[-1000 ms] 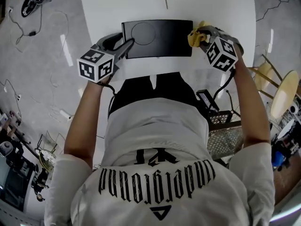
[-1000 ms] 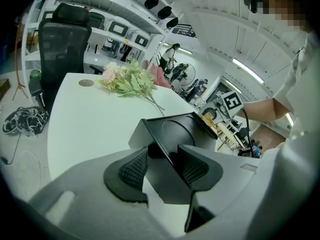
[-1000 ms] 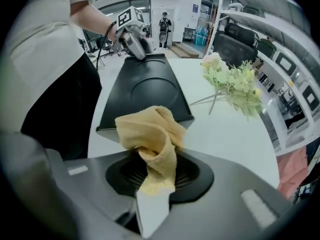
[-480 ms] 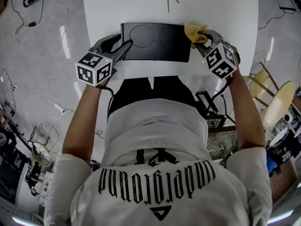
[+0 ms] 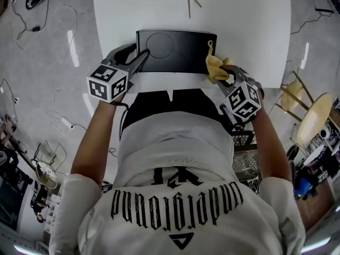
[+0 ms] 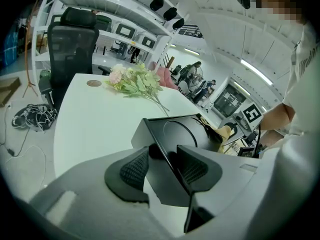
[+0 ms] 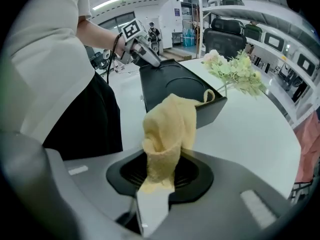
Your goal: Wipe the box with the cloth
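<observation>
Box (image 5: pixel 175 49) location: your black, flat rectangular box lies on the white table (image 5: pixel 249 31), close to the table edge nearest your body, with its long side running across in front of you. The table is the largest item in the head view and is surrounded by pale floor (image 5: pixel 42 78). The top face of the box carries a circular outline (image 5: pixel 161 42) on its left half. Your left gripper (image 5: pixel 142 57) sits at the near left corner of the box. In the left gripper view, its ribbed pads (image 6: pixel 131 170) stand narrow, one on each side of the thin box wall, and are clamped on it. Your right gripper (image 5: pixel 227 74) sits at the near right corner of the box. In the right gripper view, its jaws are closed on the yellow cloth (image 5: pixel 216 68), which rises in a loose fold from between them. The upper end of the cloth touches the near right corner of the box, and a small loop of fabric lies on the top edge. Each gripper carries a marker cube (image 5: pixel 108 82) at its rear, toward your forearm. A bunch of pale flowers (image 7: pixel 235 69) with green stems lies on the table beyond the box, apart from it.
</observation>
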